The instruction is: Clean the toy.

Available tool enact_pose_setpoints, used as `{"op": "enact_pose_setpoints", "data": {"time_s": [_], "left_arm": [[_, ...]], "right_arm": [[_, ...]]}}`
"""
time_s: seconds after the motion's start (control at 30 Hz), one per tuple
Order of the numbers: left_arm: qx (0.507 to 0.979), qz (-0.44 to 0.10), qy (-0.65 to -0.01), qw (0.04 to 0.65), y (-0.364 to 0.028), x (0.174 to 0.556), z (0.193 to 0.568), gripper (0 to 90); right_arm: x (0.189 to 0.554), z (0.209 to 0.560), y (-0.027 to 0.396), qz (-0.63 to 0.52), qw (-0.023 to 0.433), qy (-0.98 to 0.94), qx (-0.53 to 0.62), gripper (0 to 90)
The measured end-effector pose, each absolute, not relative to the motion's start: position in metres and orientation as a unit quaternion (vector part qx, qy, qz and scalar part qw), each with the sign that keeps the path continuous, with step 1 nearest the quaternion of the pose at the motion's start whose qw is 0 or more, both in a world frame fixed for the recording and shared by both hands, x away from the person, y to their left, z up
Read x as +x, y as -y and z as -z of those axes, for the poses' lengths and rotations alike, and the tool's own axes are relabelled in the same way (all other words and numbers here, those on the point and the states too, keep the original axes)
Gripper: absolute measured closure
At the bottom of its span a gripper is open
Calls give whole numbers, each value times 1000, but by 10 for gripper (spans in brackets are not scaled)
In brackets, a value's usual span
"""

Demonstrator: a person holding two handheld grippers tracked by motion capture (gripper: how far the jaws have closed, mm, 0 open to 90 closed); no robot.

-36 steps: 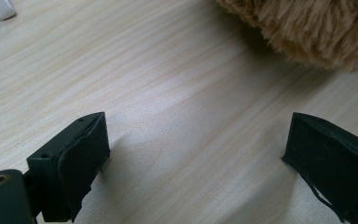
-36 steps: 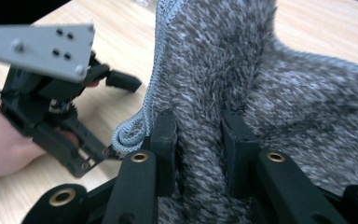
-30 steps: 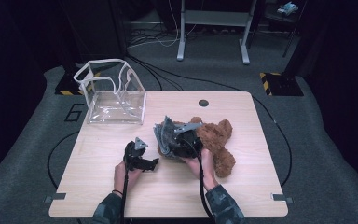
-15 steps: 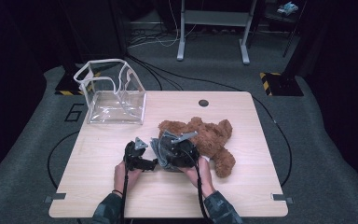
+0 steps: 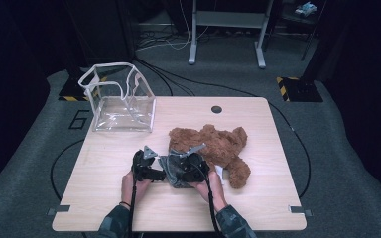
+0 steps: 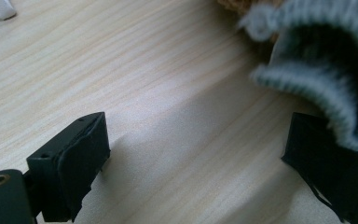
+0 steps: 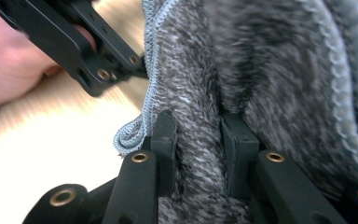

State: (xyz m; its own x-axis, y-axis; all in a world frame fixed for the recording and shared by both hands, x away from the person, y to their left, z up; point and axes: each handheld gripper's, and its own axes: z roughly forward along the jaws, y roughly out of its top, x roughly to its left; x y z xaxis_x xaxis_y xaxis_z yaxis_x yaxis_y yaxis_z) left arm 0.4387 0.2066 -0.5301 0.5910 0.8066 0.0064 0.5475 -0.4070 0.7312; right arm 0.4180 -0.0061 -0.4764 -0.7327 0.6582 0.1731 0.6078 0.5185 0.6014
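Grey knit garment (image 7: pixel 270 70) pinched in right claw (image 7: pixel 198 140), seemingly near table edge (image 5: pixel 178 229).

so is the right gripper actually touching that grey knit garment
Touching. The right gripper view shows the right gripper with both jaws pinched on a fold of the grey knit garment, the fabric squeezed between them.

right gripper (image 7: pixel 198 140): 2 jaws pinching a fold of grey knit garment (image 7: pixel 270 70) | left gripper (image 7: pixel 74 42): at garment's left edge, hand (image 7: pixel 9 60) behind | table (image 7: pixel 37 154): under garment
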Motion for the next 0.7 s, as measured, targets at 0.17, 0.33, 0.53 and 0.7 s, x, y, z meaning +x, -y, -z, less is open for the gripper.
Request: {"op": "enact_pose_setpoints", "data": {"time_s": [0.17, 0.33, 0.53, 0.7], "left_arm": [[823, -181, -411, 348, -207, 439, 529, 58], [818, -182, -418, 351, -206, 438, 529, 65], [821, -165, -423, 345, -208, 436, 519, 65], [806, -183, -419, 375, -204, 438, 497, 54]], "right_arm": [[415, 453, 13, -359, 61, -861, 355, 707], [418, 427, 23, -371, 87, -854, 354, 712], [419, 387, 44, -392, 147, -829, 371, 718], [428, 363, 62, -394, 195, -812, 382, 718]]}}
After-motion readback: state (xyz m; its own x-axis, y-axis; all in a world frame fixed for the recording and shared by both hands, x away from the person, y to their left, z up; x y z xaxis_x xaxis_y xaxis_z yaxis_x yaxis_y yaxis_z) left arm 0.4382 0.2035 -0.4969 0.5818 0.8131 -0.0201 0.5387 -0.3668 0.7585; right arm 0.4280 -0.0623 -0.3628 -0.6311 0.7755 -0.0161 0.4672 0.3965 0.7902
